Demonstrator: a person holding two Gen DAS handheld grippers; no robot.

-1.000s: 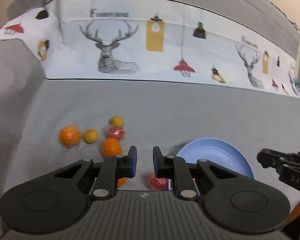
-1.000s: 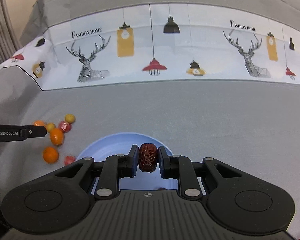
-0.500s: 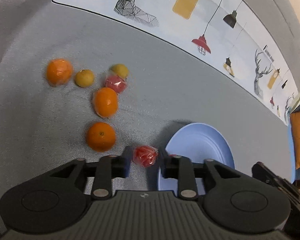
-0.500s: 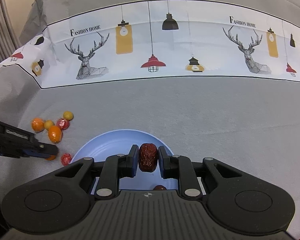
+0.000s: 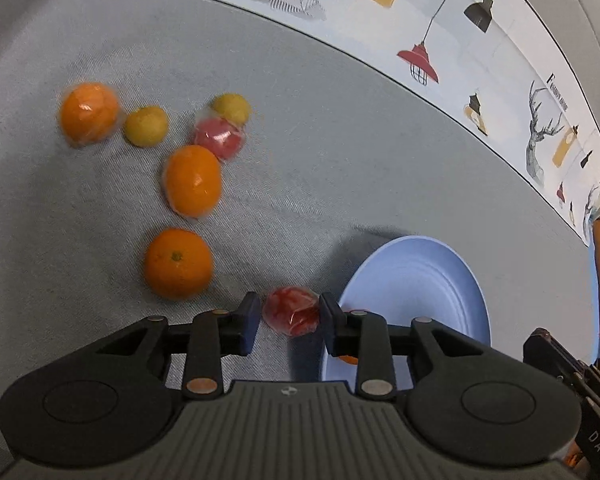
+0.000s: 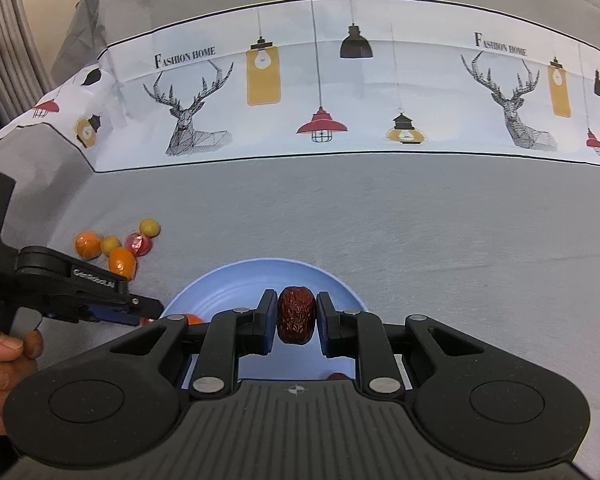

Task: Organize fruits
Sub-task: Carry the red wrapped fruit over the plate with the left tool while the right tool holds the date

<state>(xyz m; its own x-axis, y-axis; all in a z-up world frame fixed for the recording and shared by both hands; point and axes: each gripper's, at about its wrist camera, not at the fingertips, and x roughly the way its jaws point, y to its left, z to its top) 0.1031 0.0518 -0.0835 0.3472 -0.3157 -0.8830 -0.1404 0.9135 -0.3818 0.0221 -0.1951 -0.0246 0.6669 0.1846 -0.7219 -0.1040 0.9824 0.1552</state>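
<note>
A red wrapped fruit [image 5: 292, 312] lies on the grey cloth, just left of the blue plate [image 5: 420, 276]. My left gripper [image 5: 288, 318] points down with its jaws on either side of this fruit; a thin gap shows at the left pad, so it is open. The left gripper [image 6: 148, 306] also shows low at the plate's left rim in the right wrist view. My right gripper [image 6: 296, 316] is shut on a wrinkled dark red date [image 6: 296, 312] and hangs over the plate [image 6: 228, 280]. A small orange fruit [image 6: 192, 319] lies in the plate.
Loose on the cloth to the left are three oranges [image 5: 178, 264], two small yellow fruits [image 5: 146, 126] and another red wrapped fruit [image 5: 219, 138]. A hand [image 6: 4, 360] holds the left gripper's handle. A printed cloth band [image 6: 320, 92] runs across the back.
The left gripper has tipped downward and sunk toward the cloth, its jaws have widened, and the red wrapped fruit now sits between them. The right gripper with the date has kept still.
</note>
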